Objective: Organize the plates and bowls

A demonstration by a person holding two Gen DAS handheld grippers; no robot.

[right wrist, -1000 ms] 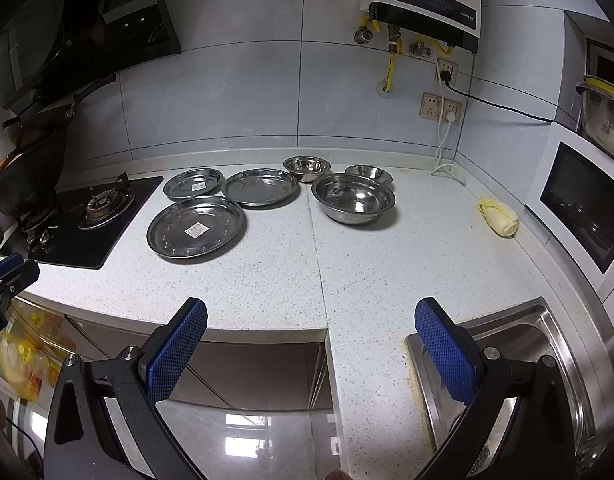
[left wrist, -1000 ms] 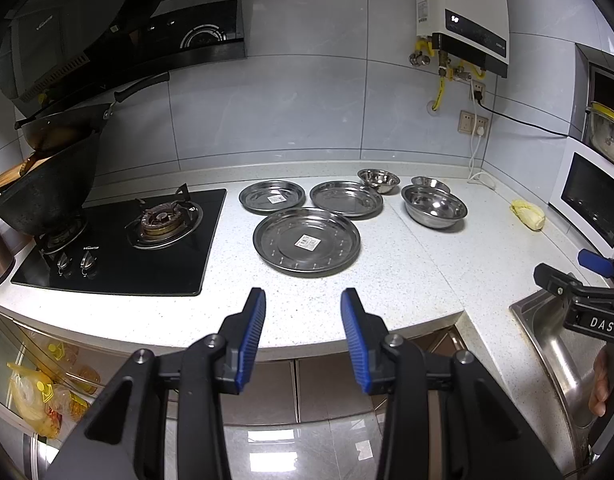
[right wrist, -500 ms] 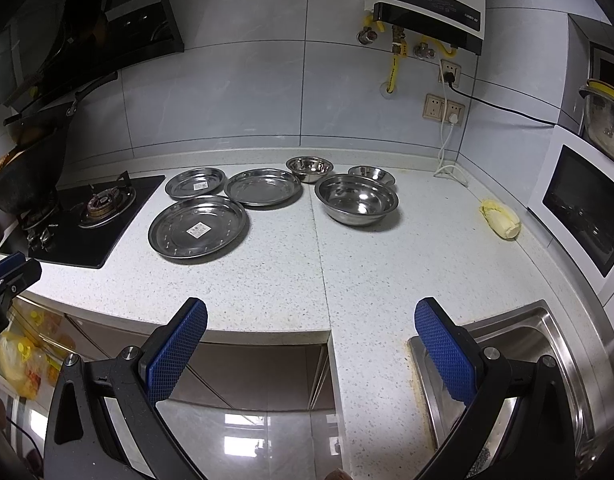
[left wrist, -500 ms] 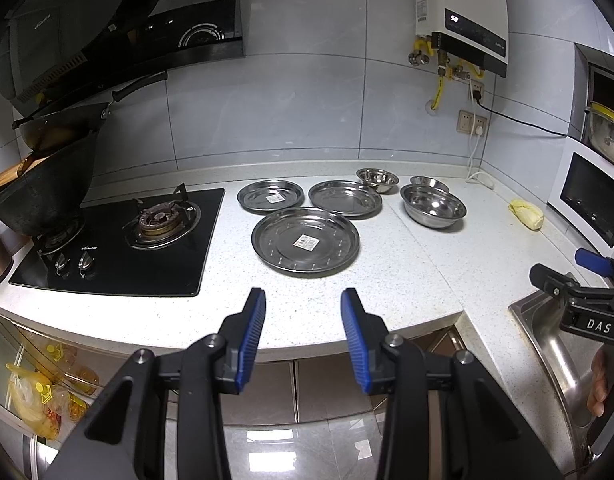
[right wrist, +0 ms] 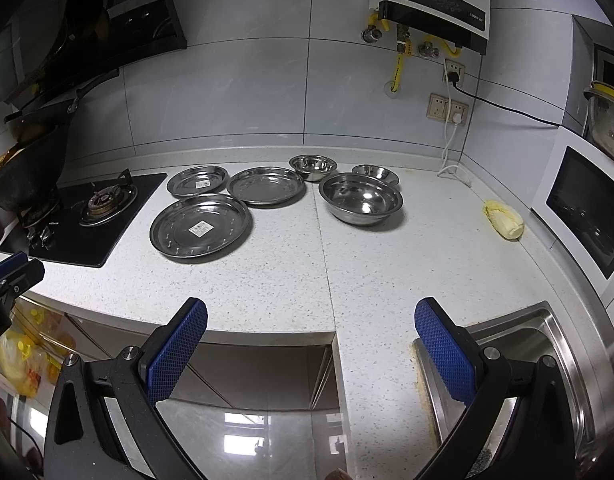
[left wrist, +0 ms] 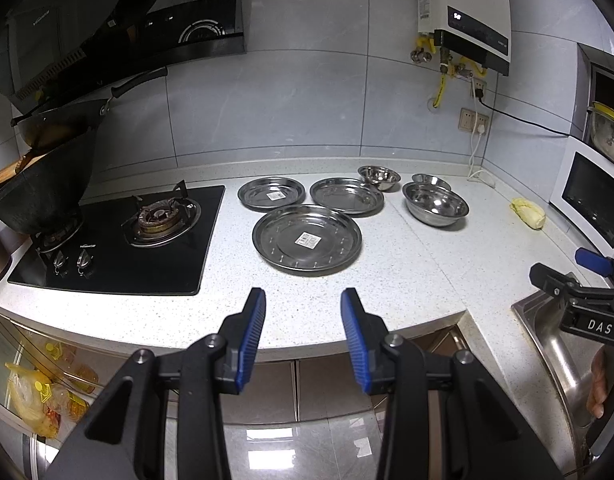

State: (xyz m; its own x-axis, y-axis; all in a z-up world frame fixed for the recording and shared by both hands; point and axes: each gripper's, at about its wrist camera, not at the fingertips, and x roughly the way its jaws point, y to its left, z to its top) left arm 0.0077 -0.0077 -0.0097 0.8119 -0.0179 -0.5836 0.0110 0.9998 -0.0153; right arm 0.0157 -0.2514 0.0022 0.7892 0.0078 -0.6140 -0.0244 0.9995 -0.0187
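Three steel plates lie on the white counter: a large plate in front, a small plate behind it at left, a medium plate behind at right. To their right stand a large bowl and two small bowls, one near the wall and one partly hidden behind the large bowl. My left gripper hangs open over the counter's front edge. My right gripper is wide open, empty, near the sink corner.
A black gas hob with a wok is at left. A steel sink sits at front right, a microwave on the right, and a pale cabbage beside it. A water heater hangs on the wall.
Both views have shifted slightly toward the counter. Neither gripper's opening has changed, and the plates and bowls lie where they were.
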